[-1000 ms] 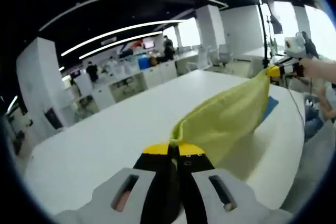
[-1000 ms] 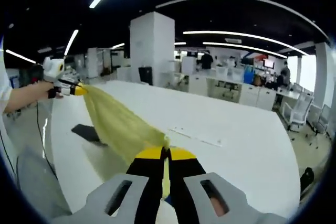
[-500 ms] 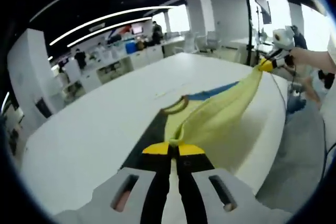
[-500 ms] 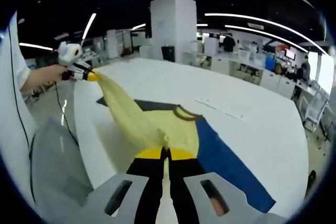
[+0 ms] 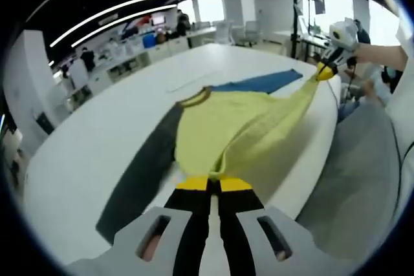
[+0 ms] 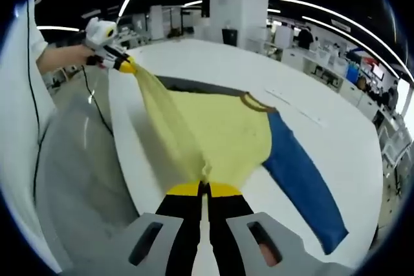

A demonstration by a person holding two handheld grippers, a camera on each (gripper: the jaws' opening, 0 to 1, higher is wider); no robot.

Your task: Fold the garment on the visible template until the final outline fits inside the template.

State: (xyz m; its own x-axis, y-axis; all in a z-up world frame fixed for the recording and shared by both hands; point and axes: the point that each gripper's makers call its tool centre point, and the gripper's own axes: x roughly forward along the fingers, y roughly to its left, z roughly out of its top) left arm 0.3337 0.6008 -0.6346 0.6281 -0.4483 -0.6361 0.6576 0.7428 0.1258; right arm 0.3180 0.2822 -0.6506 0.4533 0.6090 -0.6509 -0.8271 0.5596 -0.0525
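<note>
White table — garment now spread flatter, hem pinched in both clamped grippers.

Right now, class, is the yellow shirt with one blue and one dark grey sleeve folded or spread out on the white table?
Mostly spread: yellow shirt lies open, blue sleeve and grey sleeve outstretched; its hem is lifted by both tools.

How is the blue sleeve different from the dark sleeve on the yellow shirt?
The blue sleeve is bright blue; the dark sleeve is dark grey or black. In the left gripper view, the blue sleeve reaches out on the right gripper's side, while the dark sleeve lies along the left gripper's side. Both are long, lie flat on the white table and join the same yellow shirt.
</note>
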